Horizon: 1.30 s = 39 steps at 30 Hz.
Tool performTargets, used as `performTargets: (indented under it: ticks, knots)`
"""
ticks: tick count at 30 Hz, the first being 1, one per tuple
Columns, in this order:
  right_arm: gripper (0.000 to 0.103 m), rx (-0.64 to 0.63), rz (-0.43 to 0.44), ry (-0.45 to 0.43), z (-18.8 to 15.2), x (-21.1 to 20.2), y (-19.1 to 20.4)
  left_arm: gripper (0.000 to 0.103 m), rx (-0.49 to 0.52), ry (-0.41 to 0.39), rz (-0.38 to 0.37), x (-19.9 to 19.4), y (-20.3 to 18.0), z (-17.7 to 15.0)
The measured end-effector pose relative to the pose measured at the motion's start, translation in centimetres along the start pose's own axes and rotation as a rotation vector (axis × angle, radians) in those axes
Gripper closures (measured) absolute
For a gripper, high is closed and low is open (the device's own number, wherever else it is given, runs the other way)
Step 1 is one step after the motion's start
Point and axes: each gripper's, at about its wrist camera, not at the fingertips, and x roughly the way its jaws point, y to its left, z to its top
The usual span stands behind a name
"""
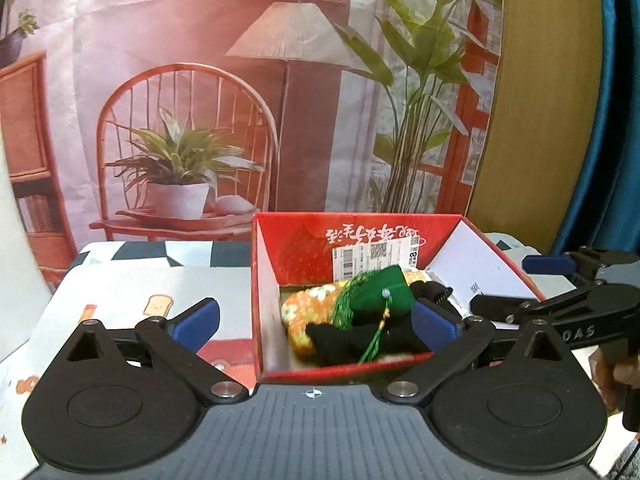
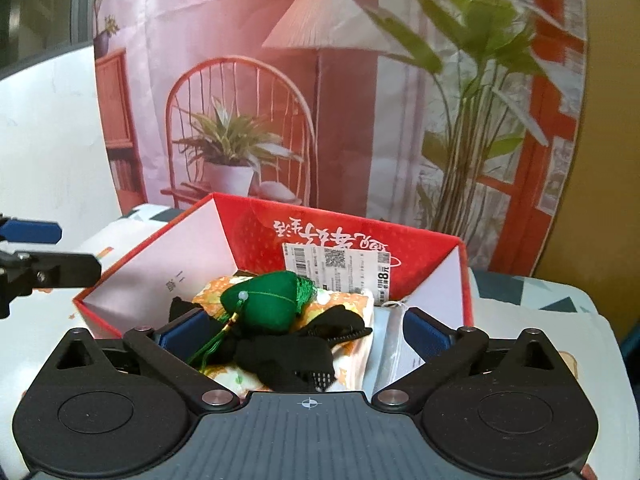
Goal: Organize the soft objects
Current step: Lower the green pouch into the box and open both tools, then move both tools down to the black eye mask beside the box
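Left gripper and right gripper both stand spread wide, holding nothing. The green pouch lies atop black fabric inside the red box, at twelve o'clock from each (tassel trailing). Recommend withdrawing both clear of the rim without snagging the cord.

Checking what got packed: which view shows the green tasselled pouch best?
The right wrist view: the green pouch sits near centre atop the box's pile, bead and tassel visible. In the left wrist view it is smaller, farther off.
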Motion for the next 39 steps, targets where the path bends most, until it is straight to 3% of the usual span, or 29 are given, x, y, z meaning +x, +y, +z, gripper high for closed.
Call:
performTargets:
  ticks: [6,15,29,39]
  knots:
    - [0.000,-0.003,0.004,-0.048,-1.7,-3.0,0.3,0.000,0.006,-0.007,0.015,-2.3,-0.5,-2.1]
    - [0.000,0.003,0.019,-0.051,-5.7,-6.0,1.1,0.000,0.025,-0.010,0.024,-5.1,-1.9,-5.8]
    - [0.000,0.071,-0.042,-0.014,-13.4,-8.0,0.9,0.000,-0.005,0.067,0.006,-4.9,-2.5,-11.1]
    - [0.000,0.091,-0.071,-0.010,-16.1,-8.3,1.0,0.000,-0.044,0.096,0.023,-4.7,-2.1,-13.0]
